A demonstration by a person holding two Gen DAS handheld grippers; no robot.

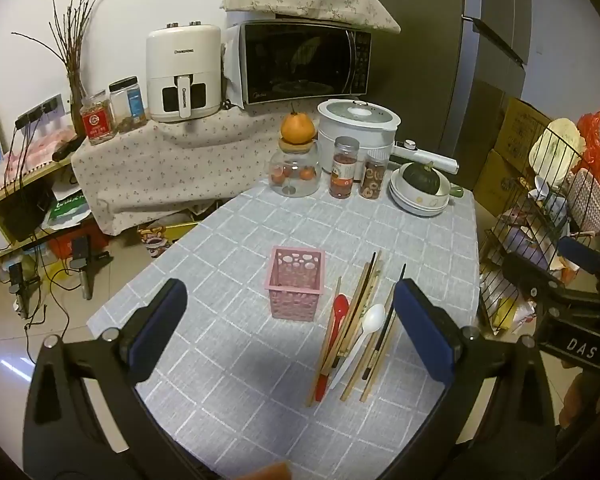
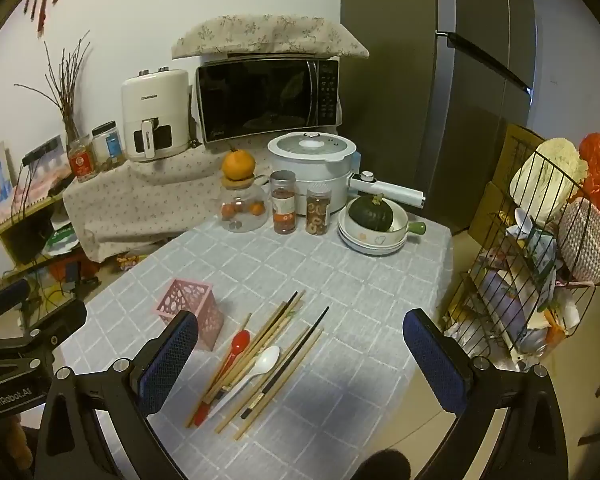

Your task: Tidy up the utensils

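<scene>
**Clerk:** While nothing is yet stowed, you stand at step one: holder (image 1: 296,289) upright on the table (image 1: 236,364), apparently empty; chopsticks (image 1: 358,316), red spoon (image 1: 334,340) and white spoon (image 1: 364,328) lie loose just right of it.

**Checker:** Grippers?

**Clerk:** Left gripper (image 1: 290,320) and right gripper (image 2: 300,356) both spread wide, holding nothing, hovering over the pile. Next, I judge: you lower one, pinch a single piece, avoid dragging its neighbours.
</scene>
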